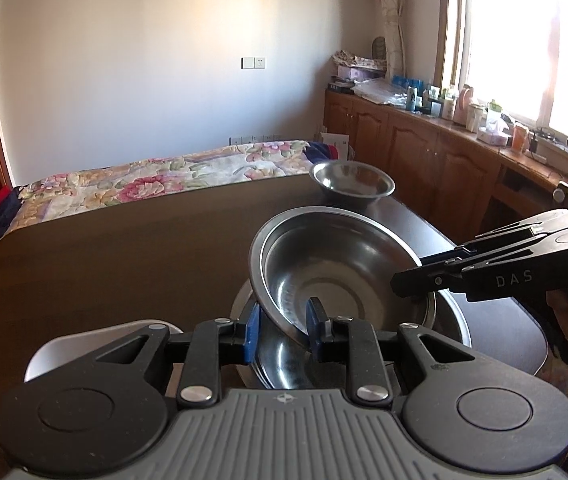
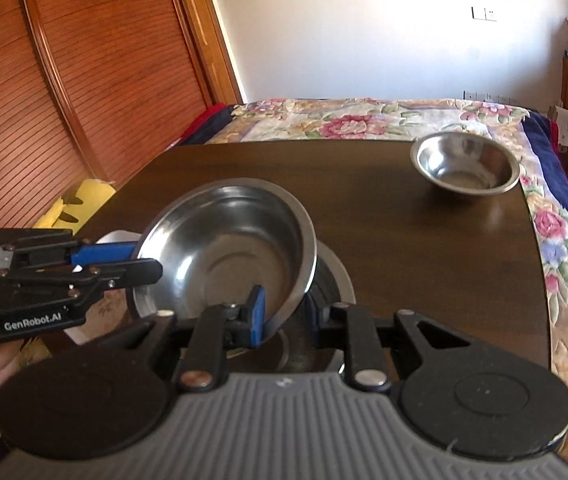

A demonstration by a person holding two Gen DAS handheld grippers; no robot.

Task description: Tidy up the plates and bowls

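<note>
A large steel bowl [image 1: 336, 264] is held tilted above a wider steel plate [image 1: 454, 322] on the dark wooden table [image 1: 123, 264]. My left gripper [image 1: 284, 330] is shut on the bowl's near rim. My right gripper [image 2: 284, 312] is shut on the opposite rim of the same bowl [image 2: 231, 240]; it shows in the left wrist view [image 1: 412, 282] at the right. The left gripper shows in the right wrist view [image 2: 139, 260] at the left. A smaller steel bowl [image 1: 352, 180] stands alone at the table's far right corner, also in the right wrist view [image 2: 466, 166].
A bed with a floral cover [image 1: 155, 180] lies beyond the table. Wooden cabinets [image 1: 424, 140] with bottles run under the window at the right. A slatted wooden door [image 2: 63, 80] is to the left. A yellow cushion [image 2: 79, 204] sits by the table's left edge.
</note>
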